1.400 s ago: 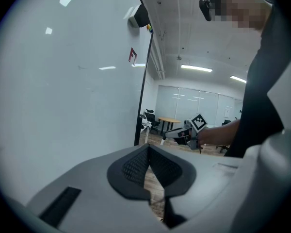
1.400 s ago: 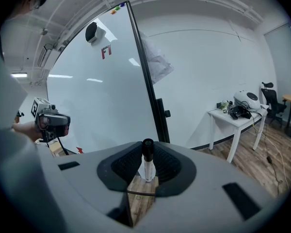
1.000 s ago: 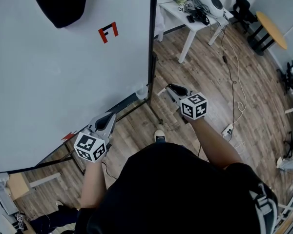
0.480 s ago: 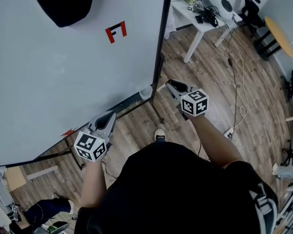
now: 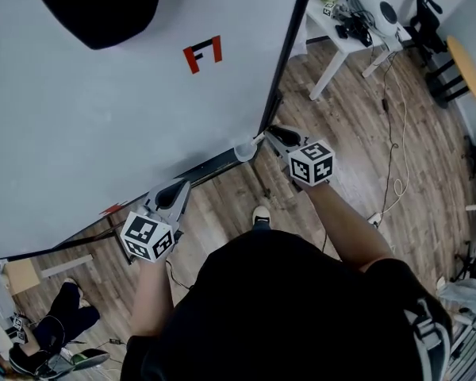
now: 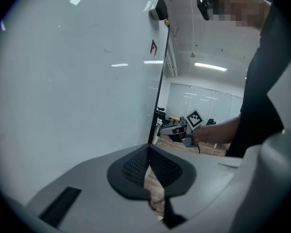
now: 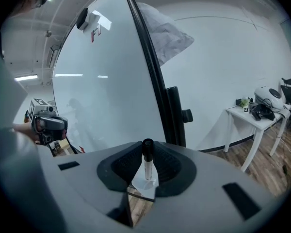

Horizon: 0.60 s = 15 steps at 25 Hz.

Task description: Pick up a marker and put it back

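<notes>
marker (image 7: 146,165): white barrel, black cap, upright | right gripper (image 5: 271,132) fingers clamped on it, over white cup (image 5: 243,150) at whiteboard (image 5: 103,125) corner | left gripper (image 6: 148,152) fingers together, empty | since earlier: right gripper nearer whiteboard

The marker (image 7: 147,161), white-bodied with a black cap, is standing upright in the right gripper (image 7: 146,149), its lower end apparently sitting inside the white cup (image 7: 144,182) beside the whiteboard (image 7: 111,81).

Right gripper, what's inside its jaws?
A marker with a black cap stands between the jaws of the right gripper, which are shut on it. Its lower end is hidden down between the pads.
</notes>
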Motion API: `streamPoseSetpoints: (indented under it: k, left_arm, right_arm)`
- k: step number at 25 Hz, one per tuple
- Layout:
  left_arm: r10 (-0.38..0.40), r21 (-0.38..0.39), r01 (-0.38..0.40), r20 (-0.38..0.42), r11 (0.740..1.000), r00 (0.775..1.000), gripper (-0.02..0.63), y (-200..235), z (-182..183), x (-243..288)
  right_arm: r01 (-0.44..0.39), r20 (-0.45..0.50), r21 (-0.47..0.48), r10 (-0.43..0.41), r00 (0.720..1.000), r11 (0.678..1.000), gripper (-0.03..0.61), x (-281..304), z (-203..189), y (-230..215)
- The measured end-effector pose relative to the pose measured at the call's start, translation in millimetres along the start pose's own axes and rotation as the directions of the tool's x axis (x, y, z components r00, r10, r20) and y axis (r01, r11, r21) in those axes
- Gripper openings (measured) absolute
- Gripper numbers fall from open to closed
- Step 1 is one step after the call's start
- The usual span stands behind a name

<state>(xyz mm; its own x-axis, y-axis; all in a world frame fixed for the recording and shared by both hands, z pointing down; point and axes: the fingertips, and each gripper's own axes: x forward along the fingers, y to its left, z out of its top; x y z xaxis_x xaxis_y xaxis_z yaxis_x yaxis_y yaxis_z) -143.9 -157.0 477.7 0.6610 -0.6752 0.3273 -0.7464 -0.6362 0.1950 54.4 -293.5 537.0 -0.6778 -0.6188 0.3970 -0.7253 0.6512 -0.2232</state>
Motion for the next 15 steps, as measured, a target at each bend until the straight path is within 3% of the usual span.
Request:
streamPoseSetpoints:
  k: [15]
  left_arm:
    - [0.056,-0.056,-0.058,-0.039,0.997,0.998,0.011,19.8,-15.0,12.3]
  right_arm:
    - [-0.072,-0.121,0.025,0.075,0.99,0.997,0.066,58.1,-51.7,-0.1]
